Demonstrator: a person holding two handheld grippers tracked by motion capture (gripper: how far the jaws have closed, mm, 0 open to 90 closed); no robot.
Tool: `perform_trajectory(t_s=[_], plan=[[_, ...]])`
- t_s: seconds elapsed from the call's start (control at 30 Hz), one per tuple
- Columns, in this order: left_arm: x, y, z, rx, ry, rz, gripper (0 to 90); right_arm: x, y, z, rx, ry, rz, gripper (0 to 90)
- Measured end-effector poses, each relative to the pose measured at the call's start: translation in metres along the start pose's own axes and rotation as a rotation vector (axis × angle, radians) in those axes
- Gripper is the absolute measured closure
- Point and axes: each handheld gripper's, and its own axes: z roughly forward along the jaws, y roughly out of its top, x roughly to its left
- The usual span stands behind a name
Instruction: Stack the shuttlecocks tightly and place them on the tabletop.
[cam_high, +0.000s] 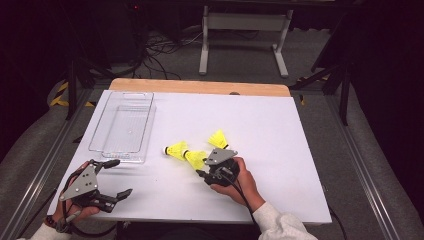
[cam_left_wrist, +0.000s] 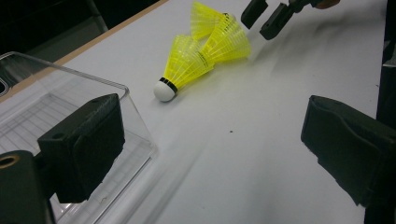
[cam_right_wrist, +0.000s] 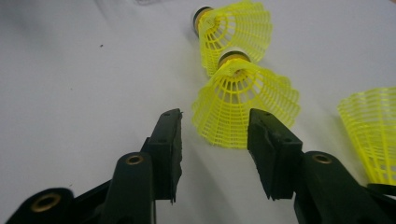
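Three yellow shuttlecocks (cam_left_wrist: 205, 51) lie clustered just beyond the clear plastic tray (cam_left_wrist: 70, 107).

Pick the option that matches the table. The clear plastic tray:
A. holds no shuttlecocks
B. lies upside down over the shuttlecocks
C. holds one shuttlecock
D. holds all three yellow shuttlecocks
A: the clear plastic tray has nothing in it, and the three yellow shuttlecocks lie on the white table beside it, near the right hand-held gripper.

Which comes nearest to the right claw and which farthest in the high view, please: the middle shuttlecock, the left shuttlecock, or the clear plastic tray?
1. Middle shuttlecock: just ahead of the right claw, by its jaw tips.
2. Left shuttlecock: a little farther left, white cork pointing left.
3. Clear plastic tray: farthest, at the table's left side.
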Motion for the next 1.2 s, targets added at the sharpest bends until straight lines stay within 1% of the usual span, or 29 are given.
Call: perform_trajectory(t_s=[0.03,0.07,0.13,0.17,0.23,0.33,0.47,0.53,0.6,0.63,0.67,0.83,0.93,1.07,1.13,1.2], plan=[[0.0,0.0,0.0,0.001,0.001,0.001,7.0,0.001,0.0,0.004,0.009,-0.007,0.0,55.3],[0.0,0.0,0.0,0.001,0.001,0.001,7.0,0.002,-0.001,0.009,0.013,-0.005,0.014,55.2],[0.0,0.0,0.0,0.0,-0.001,-0.001,7.0,0.002,-0.001,0.012,0.018,-0.006,0.022,55.2],[0.0,0.0,0.001,0.001,-0.001,0.0,7.0,0.001,-0.001,0.016,0.022,-0.014,0.034,55.7],[0.0,0.0,0.001,0.001,0.0,0.002,6.9,-0.001,-0.001,0.021,0.024,-0.015,0.053,56.1],[0.0,0.0,0.001,-0.001,-0.002,-0.001,7.0,0.001,0.0,0.027,0.029,-0.022,0.05,59.8],[0.0,0.0,0.0,0.001,-0.002,0.003,6.9,0.003,0.001,0.03,0.015,-0.041,0.048,70.9],[0.0,0.0,0.0,-0.001,-0.001,0.0,6.9,0.003,0.002,0.029,0.007,-0.045,0.043,79.6],[0.0,0.0,0.0,0.001,-0.003,0.0,6.9,0.003,0.003,0.027,0.0,-0.055,0.024,86.8],[0.0,0.0,0.0,-0.001,-0.002,-0.001,6.9,0.003,0.003,0.027,0.0,-0.055,0.024,86.8],[0.0,0.0,0.0,-0.002,-0.003,-0.001,7.0,0.003,0.004,0.027,-0.006,-0.055,0.026,88.8],[0.0,0.0,0.001,-0.001,-0.004,0.001,6.9,0.002,0.006,0.024,-0.015,-0.056,-0.01,90.0],[0.0,0.0,0.001,0.0,-0.002,0.0,6.9,0.003,0.008,0.023,-0.026,-0.055,-0.021,90.0],[0.0,0.0,0.0,-0.001,-0.002,-0.001,6.9,0.004,0.01,0.022,-0.038,-0.065,-0.028,90.0],[0.0,0.0,0.001,-0.001,-0.003,0.0,7.0,0.004,0.011,0.022,-0.05,-0.079,-0.031,90.0],[0.0,0.0,0.001,-0.002,-0.004,-0.001,6.9,0.003,0.012,0.021,-0.06,-0.072,-0.024,90.0]])
